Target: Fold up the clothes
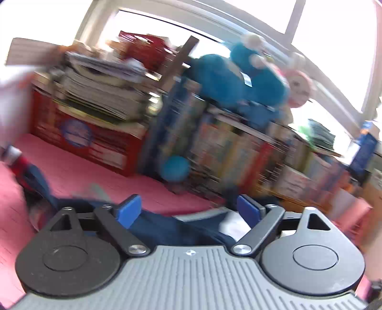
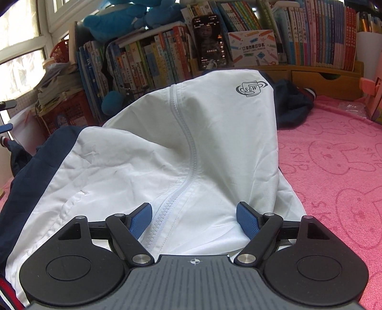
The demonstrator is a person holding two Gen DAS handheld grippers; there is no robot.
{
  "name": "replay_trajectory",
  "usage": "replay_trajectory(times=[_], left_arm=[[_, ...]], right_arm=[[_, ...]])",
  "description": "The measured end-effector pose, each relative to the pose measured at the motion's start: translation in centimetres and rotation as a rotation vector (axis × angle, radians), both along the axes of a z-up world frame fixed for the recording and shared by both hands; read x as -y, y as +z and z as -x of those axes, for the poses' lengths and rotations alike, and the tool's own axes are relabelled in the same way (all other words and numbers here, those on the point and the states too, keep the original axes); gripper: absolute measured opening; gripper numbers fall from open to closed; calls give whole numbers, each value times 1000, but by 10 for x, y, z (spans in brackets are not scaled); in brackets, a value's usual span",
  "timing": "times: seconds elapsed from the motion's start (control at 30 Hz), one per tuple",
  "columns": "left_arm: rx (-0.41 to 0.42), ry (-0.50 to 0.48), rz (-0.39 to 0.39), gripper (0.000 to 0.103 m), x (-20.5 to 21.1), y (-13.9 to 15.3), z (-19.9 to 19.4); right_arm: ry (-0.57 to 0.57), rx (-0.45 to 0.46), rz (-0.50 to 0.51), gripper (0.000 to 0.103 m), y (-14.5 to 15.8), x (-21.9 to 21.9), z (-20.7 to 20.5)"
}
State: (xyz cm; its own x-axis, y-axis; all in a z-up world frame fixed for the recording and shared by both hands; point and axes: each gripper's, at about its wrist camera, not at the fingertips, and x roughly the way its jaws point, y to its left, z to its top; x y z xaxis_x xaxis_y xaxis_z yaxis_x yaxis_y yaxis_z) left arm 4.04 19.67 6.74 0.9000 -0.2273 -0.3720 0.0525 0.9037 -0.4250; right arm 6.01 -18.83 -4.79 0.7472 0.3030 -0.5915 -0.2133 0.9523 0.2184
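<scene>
A white and navy zip-up jacket lies bunched on the pink towel, its white front and zipper humped up toward me. My right gripper stands open right over the jacket's lower edge, with the zipper between its blue fingertips. In the blurred left wrist view, my left gripper is open too, above navy and white folds of the jacket. A navy sleeve with a red-striped cuff trails off to the left there.
Rows of books line the far side, with a phone propped upright and blue plush toys on top. A red crate under stacked papers stands at the left. A wooden drawer unit is behind the towel.
</scene>
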Motion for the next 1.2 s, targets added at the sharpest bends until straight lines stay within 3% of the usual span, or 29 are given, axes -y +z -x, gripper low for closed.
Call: replay_trajectory(times=[0.13, 0.27, 0.33, 0.37, 0.47, 0.57, 0.67, 0.87, 1.03, 1.07, 1.1, 1.13, 1.2], left_arm=[[-135, -123, -2, 91, 55, -27, -12], [-217, -56, -74, 88, 85, -56, -46], [-257, -30, -89, 44, 91, -66, -63], [-264, -21, -84, 8, 89, -67, -67], [-229, 13, -80, 4, 76, -62, -64], [-162, 111, -100, 3, 41, -45, -46], [-176, 205, -123, 4, 5, -46, -35], [-286, 285, -118, 9, -25, -80, -32], [-320, 282, -176, 10, -20, -95, -36], [-317, 281, -183, 10, -19, -96, -35], [-311, 281, -188, 10, -18, -95, -34], [-300, 279, -184, 10, -19, -92, -31], [-273, 273, -152, 9, -23, -84, -22]], right_arm=[[2, 1, -7, 79, 0, 1, 0], [-29, 51, -29, 80, 8, 6, 11], [-54, 103, -81, 86, 16, 19, 27], [-78, 122, -99, 92, 19, 28, 34], [-169, 156, -120, 96, 28, 55, 56], [-252, 149, -92, 97, 29, 84, 71], [-293, 106, -101, 98, 21, 106, 75], [-165, -1, -252, 98, 3, 88, 51], [-66, -33, -187, 98, 3, 41, 23], [-56, -26, -213, 77, 8, 42, 26], [-46, -19, -238, 39, 13, 44, 29], [-35, -13, -264, 20, 18, 46, 32], [-15, 1, -315, 8, 28, 50, 37]])
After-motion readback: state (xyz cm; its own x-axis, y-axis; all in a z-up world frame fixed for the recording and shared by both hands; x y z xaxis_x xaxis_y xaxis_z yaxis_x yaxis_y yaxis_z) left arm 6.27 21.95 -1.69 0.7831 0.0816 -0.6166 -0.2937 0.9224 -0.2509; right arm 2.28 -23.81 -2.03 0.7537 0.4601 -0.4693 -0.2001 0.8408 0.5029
